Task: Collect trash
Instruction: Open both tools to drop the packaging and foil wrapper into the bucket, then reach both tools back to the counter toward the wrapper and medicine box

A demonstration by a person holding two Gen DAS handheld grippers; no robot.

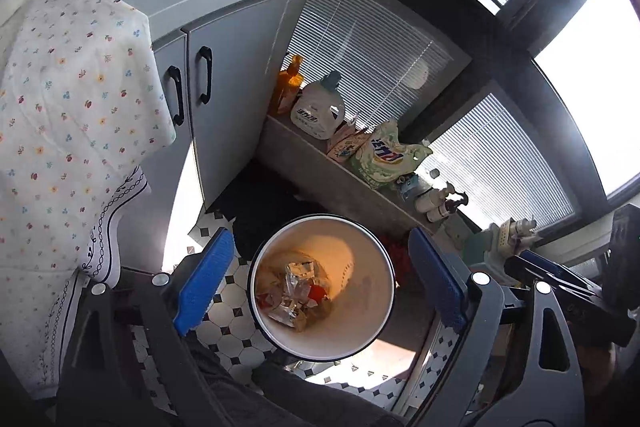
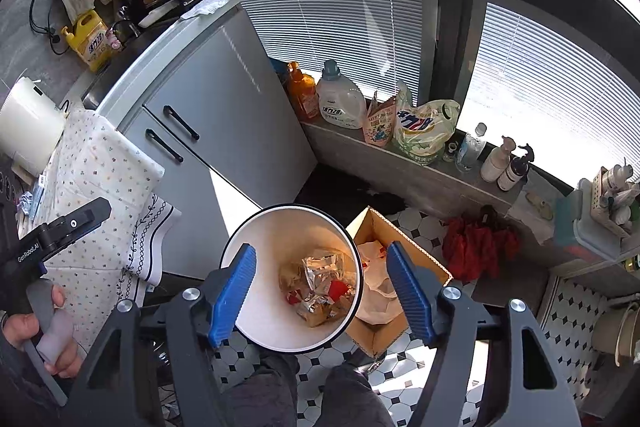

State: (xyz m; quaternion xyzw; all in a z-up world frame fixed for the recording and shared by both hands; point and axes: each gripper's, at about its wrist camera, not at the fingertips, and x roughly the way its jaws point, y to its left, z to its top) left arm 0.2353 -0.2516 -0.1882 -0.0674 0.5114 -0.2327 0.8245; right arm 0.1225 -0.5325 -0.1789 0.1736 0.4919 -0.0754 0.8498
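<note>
- Right wrist view: the right gripper (image 2: 320, 291) hangs spread wide over the white bin (image 2: 256, 315), its blue pads (image 2: 234, 291) empty, nothing between them.
- The left gripper (image 1: 320, 287) is likewise splayed apart and bare above the same bin (image 1: 360, 315), looking straight down its mouth.
- The trash (image 2: 320, 291) lies at the bottom of the bin: crumpled silvery foil wrappers, some red scraps, a tan crushed piece. From the left it shows the same way, heaped at the bottom (image 1: 296, 295).
- I'd judge that stuff feather-light and crackly; foil will crush and slip, so it wants a pinch on a raised crease or edge, not on a flat face.
- The bin looks stiff-walled and light; its dark rim is the obvious place to take hold of it if it has to be moved.
- Touching the bin's right side stands an open cardboard box (image 2: 432, 259) holding pale crumpled paper or plastic, soft and easily bunched.
- Farther out, a red cloth bundle (image 2: 476, 247) lies on the tiled floor (image 2: 568, 303) under the window ledge (image 2: 400, 163), where detergent bottles stand.
- A flowered tablecloth (image 2: 96, 179) drapes beside the grey cabinet (image 2: 224, 99).
</note>
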